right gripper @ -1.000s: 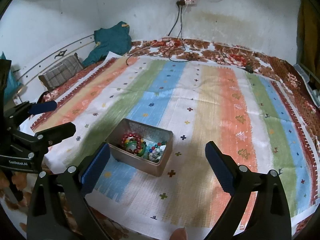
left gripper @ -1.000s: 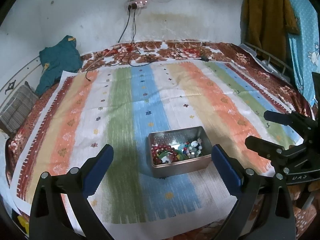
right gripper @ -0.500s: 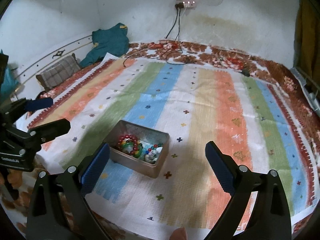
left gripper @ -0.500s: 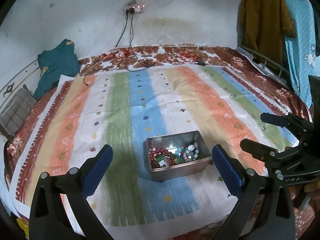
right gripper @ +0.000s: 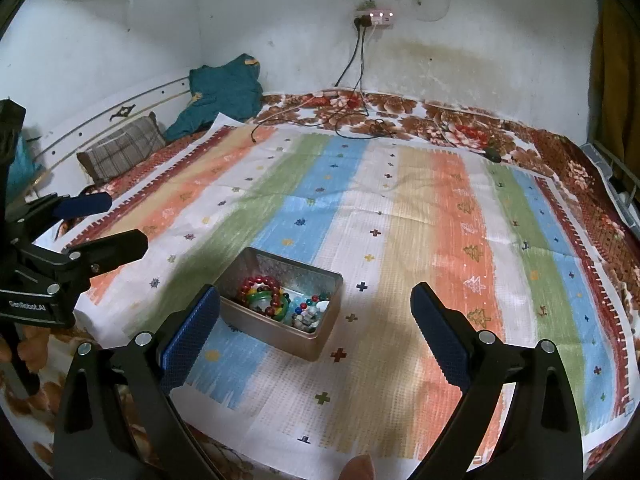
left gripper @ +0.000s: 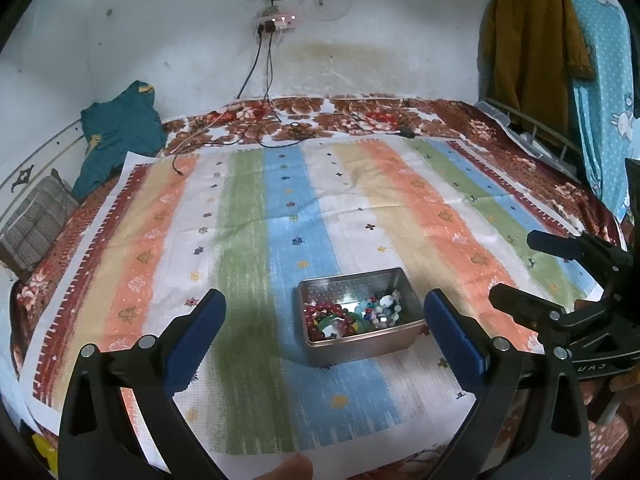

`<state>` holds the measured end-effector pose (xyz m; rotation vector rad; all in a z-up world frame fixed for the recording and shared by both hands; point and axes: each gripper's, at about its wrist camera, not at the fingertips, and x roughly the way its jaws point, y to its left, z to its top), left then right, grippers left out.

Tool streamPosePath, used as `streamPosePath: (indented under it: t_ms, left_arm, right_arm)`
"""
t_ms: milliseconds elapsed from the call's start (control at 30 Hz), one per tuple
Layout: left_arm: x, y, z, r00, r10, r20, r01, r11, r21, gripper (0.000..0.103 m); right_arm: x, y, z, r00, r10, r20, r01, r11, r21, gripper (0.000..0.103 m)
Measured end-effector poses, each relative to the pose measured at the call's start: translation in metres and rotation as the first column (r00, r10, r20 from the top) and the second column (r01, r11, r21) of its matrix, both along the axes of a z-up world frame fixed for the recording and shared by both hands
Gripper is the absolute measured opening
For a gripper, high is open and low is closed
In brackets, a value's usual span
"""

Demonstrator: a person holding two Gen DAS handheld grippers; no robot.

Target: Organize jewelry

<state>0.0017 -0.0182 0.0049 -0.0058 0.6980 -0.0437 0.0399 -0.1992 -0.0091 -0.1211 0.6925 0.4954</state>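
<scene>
A silver metal tin [left gripper: 362, 346] sits on a striped cloth [left gripper: 280, 220] near the bed's front edge. It holds a red bead bracelet [left gripper: 328, 314], a green bangle and several mixed beads [left gripper: 384, 308]. My left gripper [left gripper: 324, 320] is open and empty, above and in front of the tin. My right gripper [right gripper: 316, 312] is open and empty, with the tin [right gripper: 296, 334] and the red bracelet [right gripper: 260, 294] just right of its left finger. Each gripper shows at the edge of the other's view: the right gripper [left gripper: 536, 272] and the left gripper [right gripper: 108, 224].
The striped cloth [right gripper: 400, 220] lies on a floral bedspread [left gripper: 360, 116]. Teal clothing [left gripper: 116, 128] and a plaid pillow [left gripper: 36, 220] lie at the left. Black cables [left gripper: 264, 136] run from a wall socket onto the bed. Clothes [left gripper: 532, 36] hang at the right by a metal rail.
Both grippers have pulled back and risen a little; the tin now looks smaller and lower in both views. Both grippers stay open. The tin has not moved on the cloth.
</scene>
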Motion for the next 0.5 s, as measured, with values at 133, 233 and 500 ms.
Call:
streamPosePath:
  t_ms: [133,233,500]
  left_arm:
    - [0.0002,-0.0009,-0.0010,1.000,-0.005,-0.006,0.005,1.000,0.001,0.097]
    - [0.0007,0.0002,-0.0016,1.000,0.001,-0.005,-0.001,1.000,-0.005,0.097]
    - [-0.0013,0.0036,0.0007,1.000,0.002,0.013,-0.002,1.000,-0.018,0.097]
  right_arm:
    - [-0.0008,-0.0019,0.0000,1.000,-0.005,-0.007,0.006,1.000,0.013,0.097]
    - [-0.0019,-0.0035,0.0002,1.000,-0.014,-0.005,0.014,1.000,0.014,0.097]
    - [-0.0023,-0.0045,0.0003,1.000,-0.010,-0.006,0.010,1.000,0.010,0.097]
